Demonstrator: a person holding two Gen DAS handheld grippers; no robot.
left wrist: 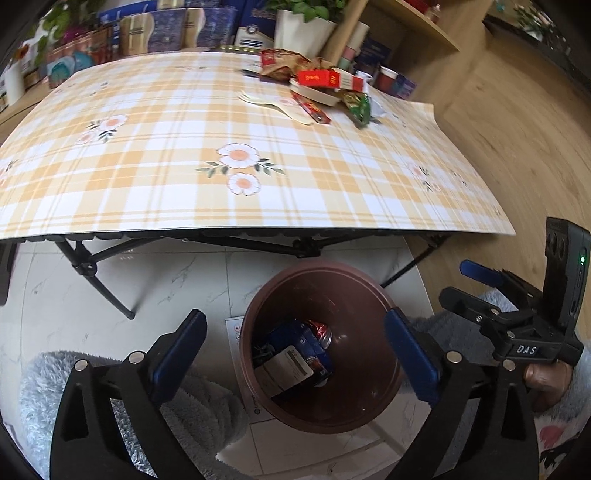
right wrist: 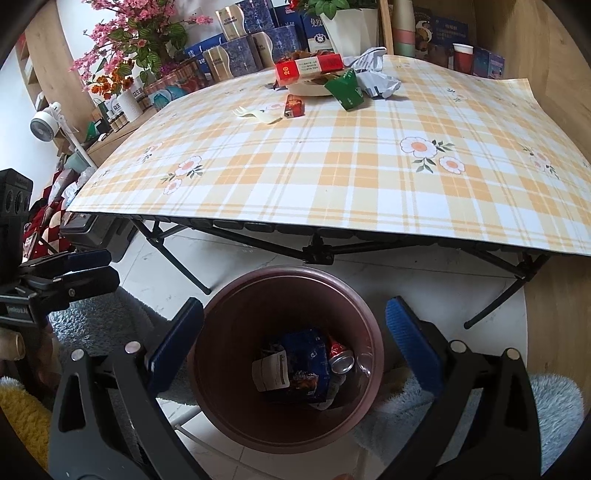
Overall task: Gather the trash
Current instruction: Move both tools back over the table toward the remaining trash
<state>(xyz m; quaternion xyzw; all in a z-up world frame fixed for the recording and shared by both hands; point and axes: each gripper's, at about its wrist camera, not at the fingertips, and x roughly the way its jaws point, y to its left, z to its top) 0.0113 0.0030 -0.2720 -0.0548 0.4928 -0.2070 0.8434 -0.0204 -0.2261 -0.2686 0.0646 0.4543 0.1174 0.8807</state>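
A brown trash bin stands on the floor in front of the table. It holds a blue wrapper and a red can. My left gripper is open and empty above the bin. My right gripper is open and empty above it too, and also shows at the right of the left wrist view. At the table's far side lies a trash pile: red-white boxes, a green packet, crumpled paper, a white fork, a red wrapper.
The folding table has a yellow plaid flowered cloth and black legs. Boxes, a white plant pot and flowers stand behind it. A wooden shelf and a red cup are at the right. A fan stands at the left.
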